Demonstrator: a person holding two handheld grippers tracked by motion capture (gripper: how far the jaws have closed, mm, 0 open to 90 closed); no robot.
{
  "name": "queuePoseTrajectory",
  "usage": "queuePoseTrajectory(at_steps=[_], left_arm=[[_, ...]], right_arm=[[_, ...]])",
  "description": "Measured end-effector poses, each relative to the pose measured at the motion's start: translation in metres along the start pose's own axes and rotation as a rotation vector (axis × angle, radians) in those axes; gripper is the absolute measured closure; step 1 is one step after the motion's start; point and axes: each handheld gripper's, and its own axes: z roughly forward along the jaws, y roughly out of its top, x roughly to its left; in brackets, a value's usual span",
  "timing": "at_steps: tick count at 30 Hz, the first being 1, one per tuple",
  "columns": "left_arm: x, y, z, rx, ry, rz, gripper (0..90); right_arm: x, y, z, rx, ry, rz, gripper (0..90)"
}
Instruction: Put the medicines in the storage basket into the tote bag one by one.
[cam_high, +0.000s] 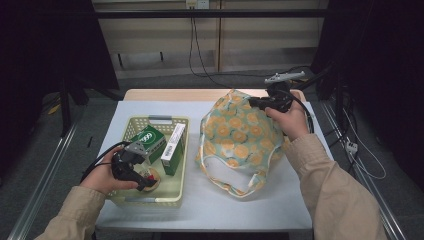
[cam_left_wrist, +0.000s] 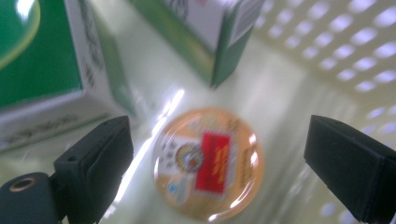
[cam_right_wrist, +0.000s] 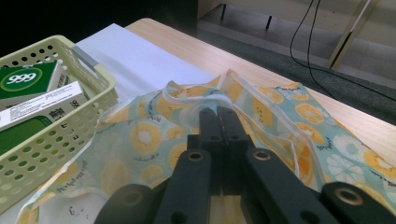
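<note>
A soft cloth bag (cam_high: 240, 135) printed with orange slices is pinched at its upper edge by the closed jaws of the right gripper (cam_right_wrist: 218, 116), right of centre. At lower left, a perforated plastic basket (cam_high: 176, 192) holds two green cardboard boxes (cam_high: 150, 141) and a round, glossy orange tin (cam_left_wrist: 208, 162), framed untouched between the wide-apart jaws of the left gripper (cam_left_wrist: 219, 161).

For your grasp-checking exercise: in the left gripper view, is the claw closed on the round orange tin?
No: the left claw stands wide open, its jaws clear of the round orange tin lying on the basket floor.
</note>
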Motion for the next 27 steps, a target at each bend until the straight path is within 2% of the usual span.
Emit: queuePoseTrajectory(at_steps=[5, 8, 10, 11, 12, 15, 16, 20, 24, 25, 27], left_arm=[[-0.002, 0.003, 0.011, 0.115, -0.006, 0.024, 8.8], [-0.001, 0.003, 0.015, 0.150, 0.004, 0.016, 9.6], [0.000, 0.004, 0.017, 0.171, 0.006, 0.037, 9.4], [0.000, 0.004, 0.018, 0.179, 0.009, 0.035, 9.4], [0.000, 0.004, 0.019, 0.185, 0.022, 0.048, 9.6], [0.000, 0.005, 0.021, 0.204, 0.005, 0.064, 10.3], [-0.001, 0.005, 0.022, 0.201, 0.013, 0.060, 10.5], [0.000, 0.007, 0.026, 0.241, 0.008, 0.082, 10.8], [-0.001, 0.008, 0.032, 0.297, -0.011, 0.074, 17.7], [0.000, 0.009, 0.033, 0.319, -0.009, 0.090, 17.8], [0.001, 0.009, 0.034, 0.331, -0.005, 0.101, 20.1]], right_arm=[[0.002, 0.000, 0.001, 0.004, 0.003, 0.000, 90.0], [0.001, 0.000, 0.001, 0.005, 0.004, -0.001, 90.0], [0.001, -0.001, 0.001, 0.004, 0.004, 0.001, 90.0], [0.001, 0.000, 0.001, 0.003, 0.002, 0.000, 90.0], [0.001, 0.000, 0.000, 0.001, 0.003, -0.001, 90.0], [0.000, 0.000, -0.001, 0.000, 0.000, -0.002, 90.0], [0.000, 0.000, -0.001, 0.000, 0.001, -0.001, 90.0], [-0.002, -0.001, -0.001, 0.000, 0.000, 0.005, 90.0], [-0.002, -0.001, -0.001, -0.002, 0.001, 0.006, 90.0], [-0.002, -0.001, 0.000, -0.003, 0.001, 0.008, 90.0], [-0.003, 0.000, -0.001, -0.003, 0.002, 0.007, 90.0]])
